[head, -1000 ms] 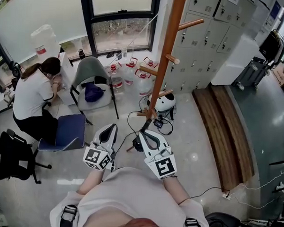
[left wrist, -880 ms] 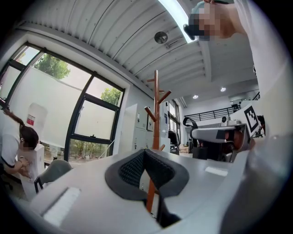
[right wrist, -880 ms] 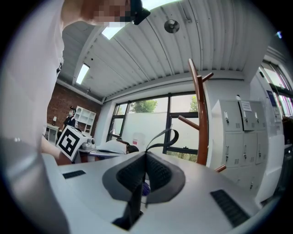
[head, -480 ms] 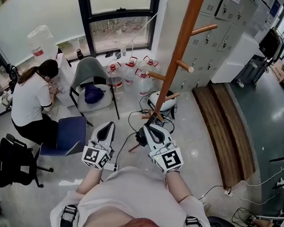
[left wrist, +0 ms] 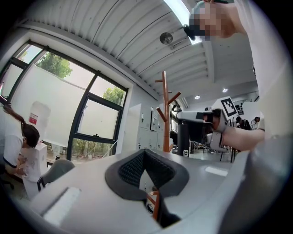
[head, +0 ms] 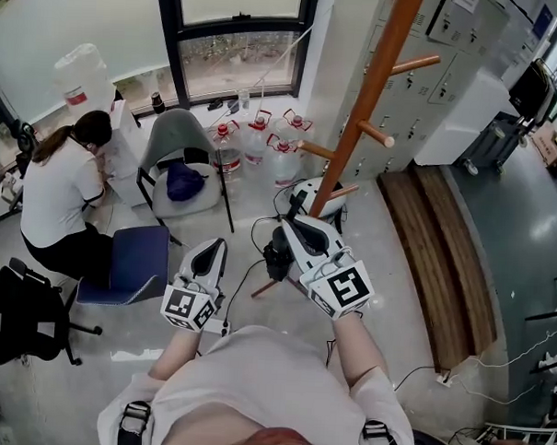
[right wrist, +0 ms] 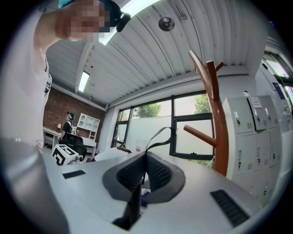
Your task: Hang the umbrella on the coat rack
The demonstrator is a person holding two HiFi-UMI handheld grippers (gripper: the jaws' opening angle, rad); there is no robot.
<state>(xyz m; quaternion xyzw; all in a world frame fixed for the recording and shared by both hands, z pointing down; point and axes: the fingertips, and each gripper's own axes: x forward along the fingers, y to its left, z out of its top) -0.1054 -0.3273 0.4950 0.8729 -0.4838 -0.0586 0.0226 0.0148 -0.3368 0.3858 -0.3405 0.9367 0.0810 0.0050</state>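
The coat rack (head: 372, 92) is a brown wooden pole with slanted pegs, just ahead of me on the right. My right gripper (head: 292, 229) is shut on the strap of a black folded umbrella (head: 277, 254), which hangs below it close to the pole's foot. In the right gripper view the strap loop (right wrist: 160, 137) rises out of the shut gripper (right wrist: 146, 155), with the coat rack (right wrist: 217, 119) and one peg right behind it. My left gripper (head: 213, 251) is shut with nothing in it, to the left. The left gripper view has the umbrella (left wrist: 185, 137) beside the coat rack (left wrist: 165, 114).
A person (head: 64, 180) sits at the left by a blue chair (head: 134, 257). A grey chair (head: 180, 157) and water bottles (head: 254, 142) stand under the window. Grey lockers (head: 423, 76) and a wooden bench (head: 443, 252) lie right of the rack. Cables run round its base.
My right gripper has risen and moved toward the rack with the umbrella hanging from it. The rack's pole now stands closer in the head view. The left gripper has shifted only slightly.
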